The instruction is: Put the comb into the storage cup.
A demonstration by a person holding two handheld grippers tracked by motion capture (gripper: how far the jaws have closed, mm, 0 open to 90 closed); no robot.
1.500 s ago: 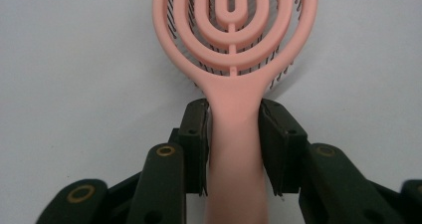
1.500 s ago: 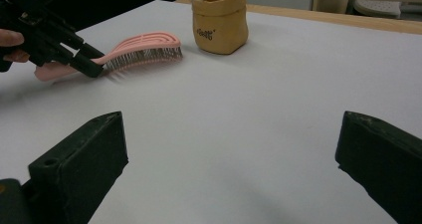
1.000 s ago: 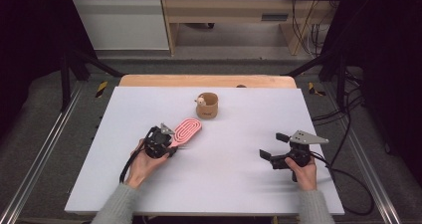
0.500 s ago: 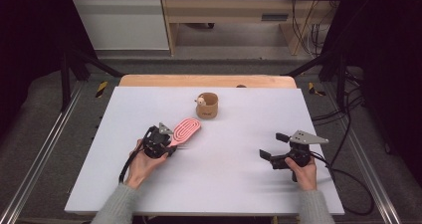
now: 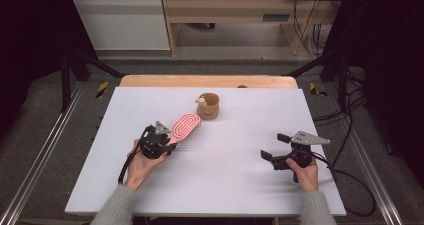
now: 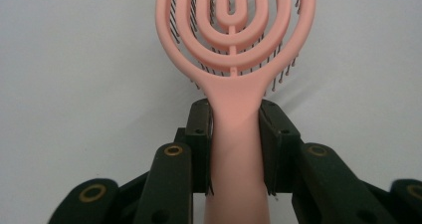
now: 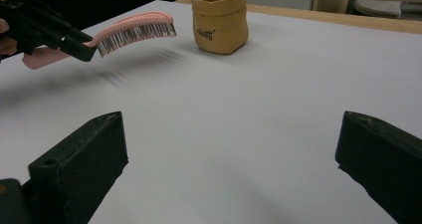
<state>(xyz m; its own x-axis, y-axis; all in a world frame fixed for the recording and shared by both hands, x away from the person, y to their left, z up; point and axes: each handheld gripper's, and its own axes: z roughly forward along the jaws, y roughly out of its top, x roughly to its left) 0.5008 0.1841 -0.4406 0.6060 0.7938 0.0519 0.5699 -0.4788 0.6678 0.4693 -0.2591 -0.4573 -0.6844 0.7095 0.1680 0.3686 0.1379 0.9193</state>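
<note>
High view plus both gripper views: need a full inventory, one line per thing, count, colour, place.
hairbrush: 1, pink with dark bristles, handle clamped in the left gripper, head raised off the table and pointing toward the pouch
pouch: 1, tan, upright at the far middle of the table, a small pale item sticking out of its top
table: 1, white top with a wooden strip along the far edge
bench: 1, light wood, on the floor beyond the table
left gripper: 1, black, left of centre, shut on the brush handle
right gripper: 1, black with a grey plate, right of centre, jaws wide apart, nothing between them
hands: 2, grey sleeves, at the near edge
</note>
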